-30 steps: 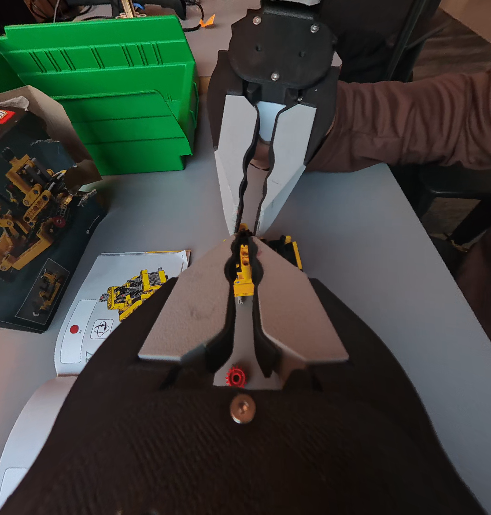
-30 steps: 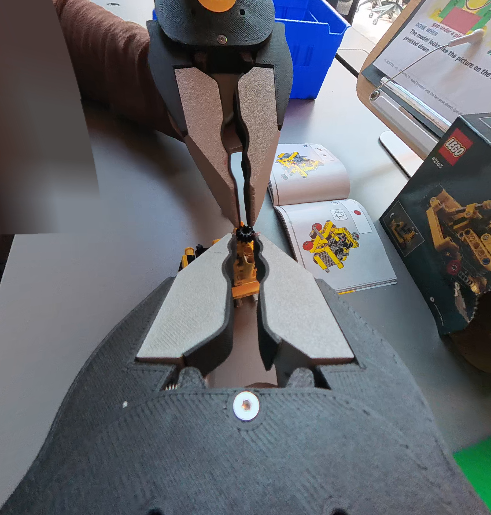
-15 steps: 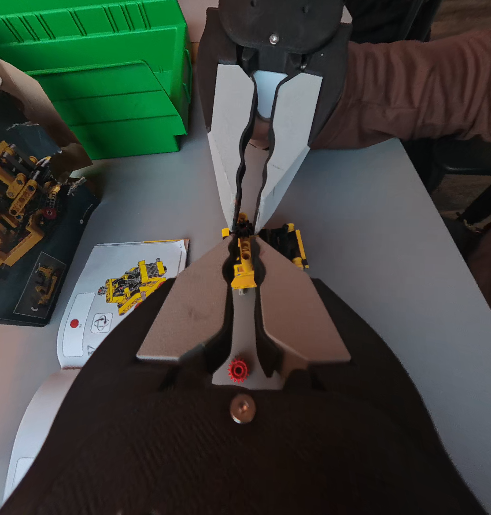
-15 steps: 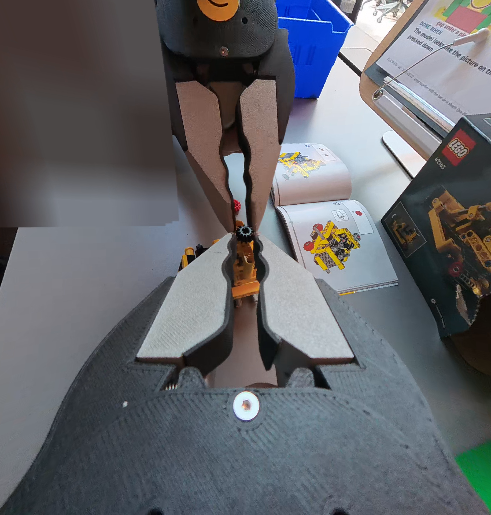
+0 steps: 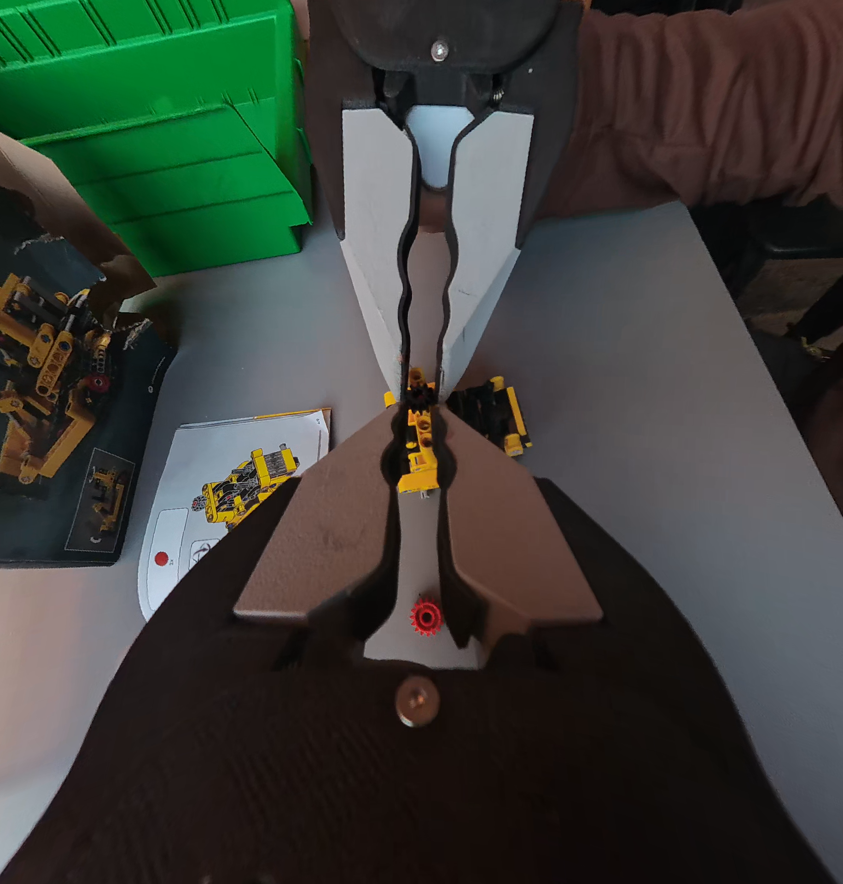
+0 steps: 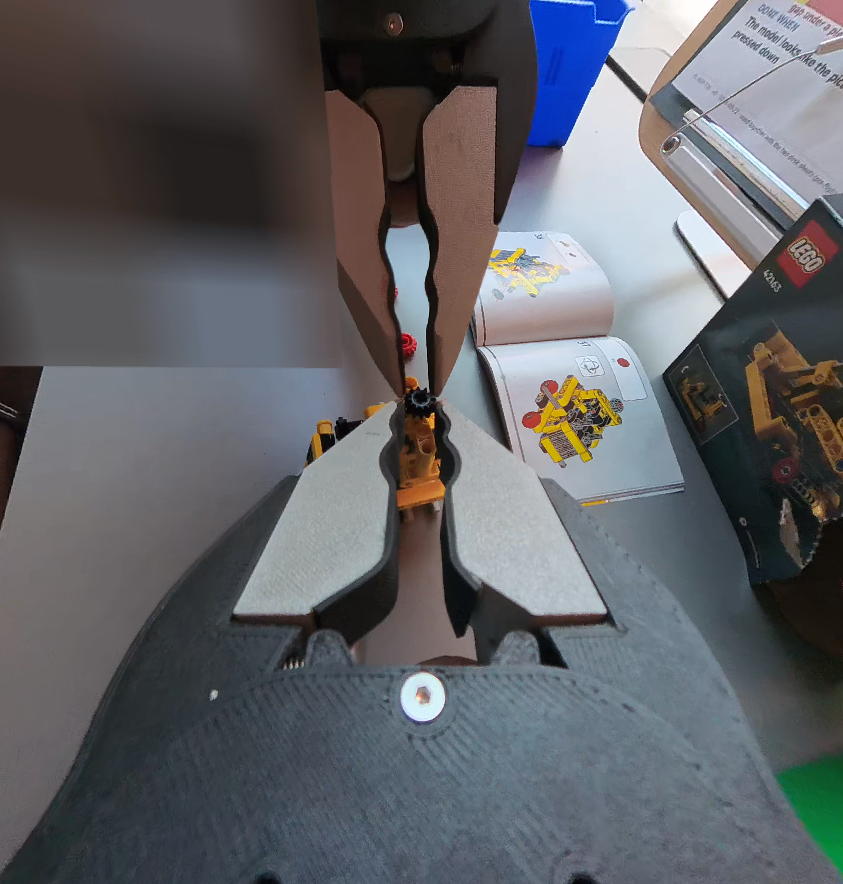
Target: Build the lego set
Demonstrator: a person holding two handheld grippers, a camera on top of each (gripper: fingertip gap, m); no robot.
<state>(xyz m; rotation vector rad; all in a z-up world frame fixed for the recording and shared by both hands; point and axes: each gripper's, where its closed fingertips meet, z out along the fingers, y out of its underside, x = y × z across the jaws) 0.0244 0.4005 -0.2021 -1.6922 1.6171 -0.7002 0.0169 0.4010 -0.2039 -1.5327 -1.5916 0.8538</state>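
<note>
1. Gripping the yellow assembly (image 5: 418, 459) between my left claw's (image 5: 418, 416) fingers, I hold it above the grey table (image 5: 625, 430); the fingers are closed down to the width of the piece.
2. My right claw (image 6: 420, 406) faces the left one tip to tip, and it too is closed on a yellow assembly, seen in the right wrist view at (image 6: 418, 459); I cannot tell whether both claws share one piece.
3. A black gear (image 6: 417, 399) sits at the front end of that piece, right where the two sets of fingertips meet.
4. A red gear (image 5: 425, 618) lies on the table under my left claw.
5. A black-and-yellow sub-build (image 5: 493, 416) rests on the table just beside the tips.
6. An open instruction booklet (image 6: 591, 421), the set's dark box (image 6: 768, 421) and green bins (image 5: 146, 119) lie further out.
</note>
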